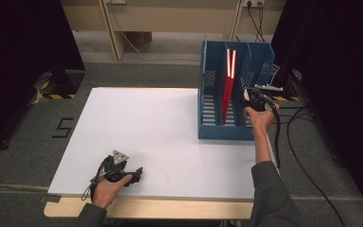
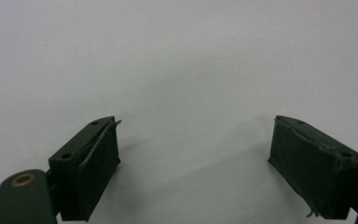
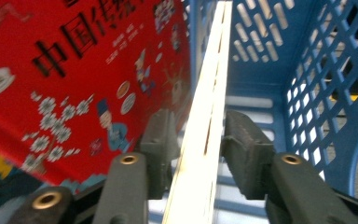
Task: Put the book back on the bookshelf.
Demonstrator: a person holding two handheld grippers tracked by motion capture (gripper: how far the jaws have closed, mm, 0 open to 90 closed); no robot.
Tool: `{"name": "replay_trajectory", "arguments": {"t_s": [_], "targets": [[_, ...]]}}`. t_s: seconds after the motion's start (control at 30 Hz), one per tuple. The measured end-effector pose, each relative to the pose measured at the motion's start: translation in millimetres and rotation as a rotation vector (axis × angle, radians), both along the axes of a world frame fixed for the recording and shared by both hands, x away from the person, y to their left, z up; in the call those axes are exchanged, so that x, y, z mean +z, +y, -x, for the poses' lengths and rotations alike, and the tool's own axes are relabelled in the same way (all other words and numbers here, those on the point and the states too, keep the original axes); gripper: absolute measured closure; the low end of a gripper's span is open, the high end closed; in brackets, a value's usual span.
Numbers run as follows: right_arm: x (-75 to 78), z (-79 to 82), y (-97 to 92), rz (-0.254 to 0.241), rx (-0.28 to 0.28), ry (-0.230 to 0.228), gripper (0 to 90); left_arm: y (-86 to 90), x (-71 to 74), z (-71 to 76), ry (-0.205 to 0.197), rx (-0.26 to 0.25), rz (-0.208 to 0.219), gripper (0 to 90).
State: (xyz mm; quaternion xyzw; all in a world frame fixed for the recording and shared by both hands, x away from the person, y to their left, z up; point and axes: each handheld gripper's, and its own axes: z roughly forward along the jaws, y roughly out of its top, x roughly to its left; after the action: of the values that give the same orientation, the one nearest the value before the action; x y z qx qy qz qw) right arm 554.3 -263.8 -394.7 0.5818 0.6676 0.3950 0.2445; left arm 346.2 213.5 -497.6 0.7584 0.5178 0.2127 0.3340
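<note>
Right hand-held gripper (image 3: 193, 140) straddles the red book's (image 3: 74, 79) page edge, jaws narrowly parted, pads not gripping.

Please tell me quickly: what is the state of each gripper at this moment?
Left gripper: open, holding nothing, over the white table.
Right gripper: jaws astride the red book, pads apparently not pressing it.

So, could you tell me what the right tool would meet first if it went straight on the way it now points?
Probably the blue file rack's slatted back wall, with the red book between its jaws; depth is unclear.
</note>
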Motion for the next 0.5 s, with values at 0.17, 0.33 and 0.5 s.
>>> {"name": "replay_trajectory", "arguments": {"t_s": [0.17,0.33,0.5], "targets": [[3.5,7.5,-5.8,-0.05,0.017,-0.03,57.6,0.4,0.2,0.1,0.0,0.002,0.0,14.8],[11.4,17.5,-7.0,-0.069,0.044,-0.055,53.2,0.9,0.0,-0.2,0.0,0.005,0.001,14.8],[12.8,28.1,-8.6,-0.068,0.059,-0.07,49.2,1.8,0.3,-0.2,-0.002,0.008,0.001,14.8]]}}
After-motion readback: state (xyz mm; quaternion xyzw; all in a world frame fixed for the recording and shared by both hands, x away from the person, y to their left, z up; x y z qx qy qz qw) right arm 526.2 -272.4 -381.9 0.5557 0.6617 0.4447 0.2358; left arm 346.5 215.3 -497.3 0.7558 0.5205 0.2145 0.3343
